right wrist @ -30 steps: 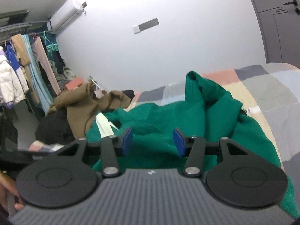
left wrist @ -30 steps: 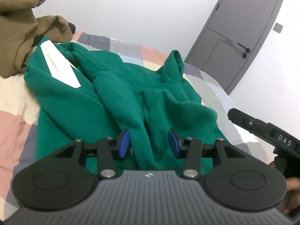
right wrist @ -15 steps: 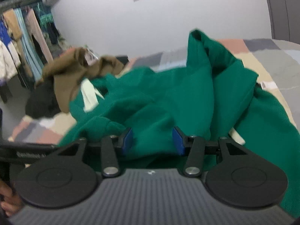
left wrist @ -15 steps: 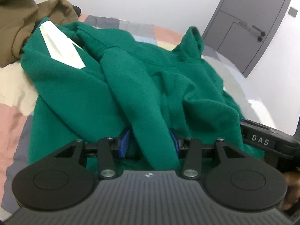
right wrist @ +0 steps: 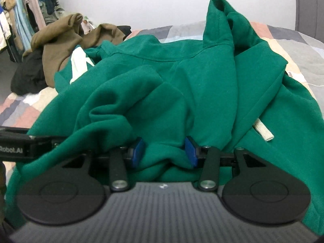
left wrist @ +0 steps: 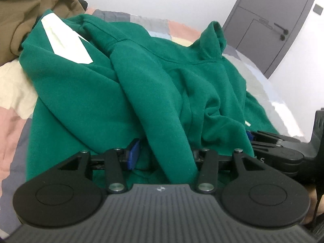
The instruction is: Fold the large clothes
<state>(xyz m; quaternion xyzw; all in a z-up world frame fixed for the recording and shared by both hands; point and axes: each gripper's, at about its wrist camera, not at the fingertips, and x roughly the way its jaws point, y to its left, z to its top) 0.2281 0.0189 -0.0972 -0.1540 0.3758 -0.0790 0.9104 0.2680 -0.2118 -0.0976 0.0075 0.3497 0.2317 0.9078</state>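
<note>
A crumpled green hoodie [left wrist: 141,81] [right wrist: 182,81] lies on the bed, its hood standing up at the far side and a white patch [left wrist: 64,38] on its left part. My left gripper [left wrist: 164,156] is low at the near edge. Its jaws are opening, with a thick fold of green fabric lying between them; the left pad [left wrist: 133,154] stands apart from the fold and the right pad is hidden behind it. My right gripper [right wrist: 164,151] is closing around a bunch of the same fabric, both blue pad faces still showing. Each gripper shows at the other view's edge.
A patchwork quilt [left wrist: 12,121] [right wrist: 303,50] covers the bed. A brown garment [left wrist: 12,20] [right wrist: 58,46] is heaped at the far left, with a black one [right wrist: 28,77] beside it. A grey door [left wrist: 273,20] stands far right. Hanging clothes [right wrist: 20,10] fill the left corner.
Both grippers have sunk and pushed forward into the hoodie. Fabric that lay ahead of the jaws now sits between them in both views.
</note>
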